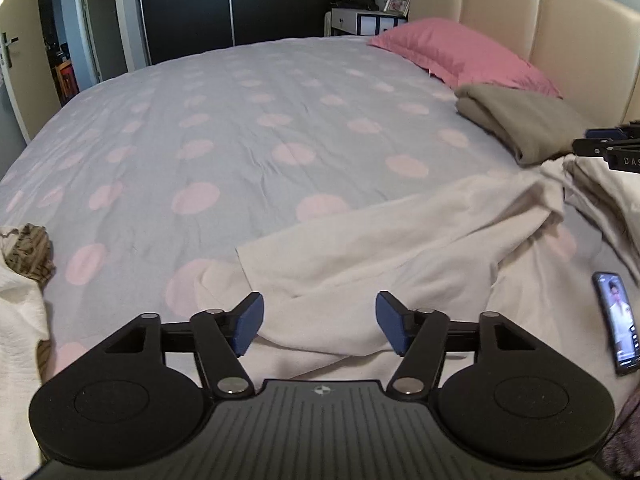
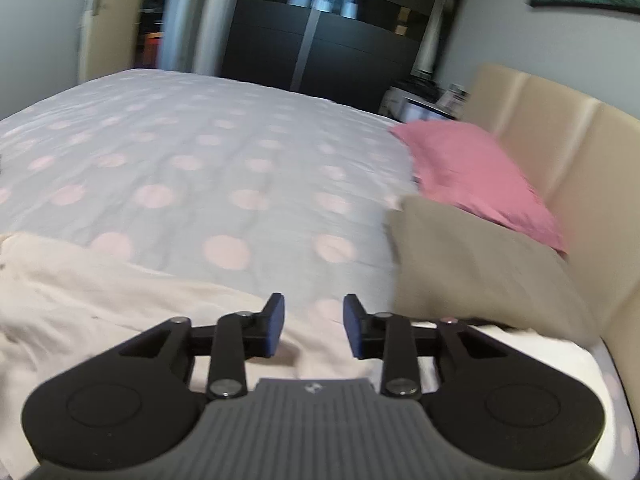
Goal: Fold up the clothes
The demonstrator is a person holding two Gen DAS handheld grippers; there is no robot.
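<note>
While your left tongs [image 1: 319, 322] gape wide over the cream garment [image 1: 384, 248] sprawled on the dotted bed [image 1: 240, 120], nothing sits between them. Your right tongs [image 2: 314, 326] stand partly open, empty, above the same cloth [image 2: 100, 288], beside a folded khaki garment [image 2: 480, 264].

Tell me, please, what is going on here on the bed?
A person is folding clothes with a handheld gripper in each hand. The left gripper and right gripper are both open above a rumpled cream garment spread on the dotted bed cover, gripping nothing. A folded olive garment already lies by the pink pillow, and a phone rests nearby.
</note>
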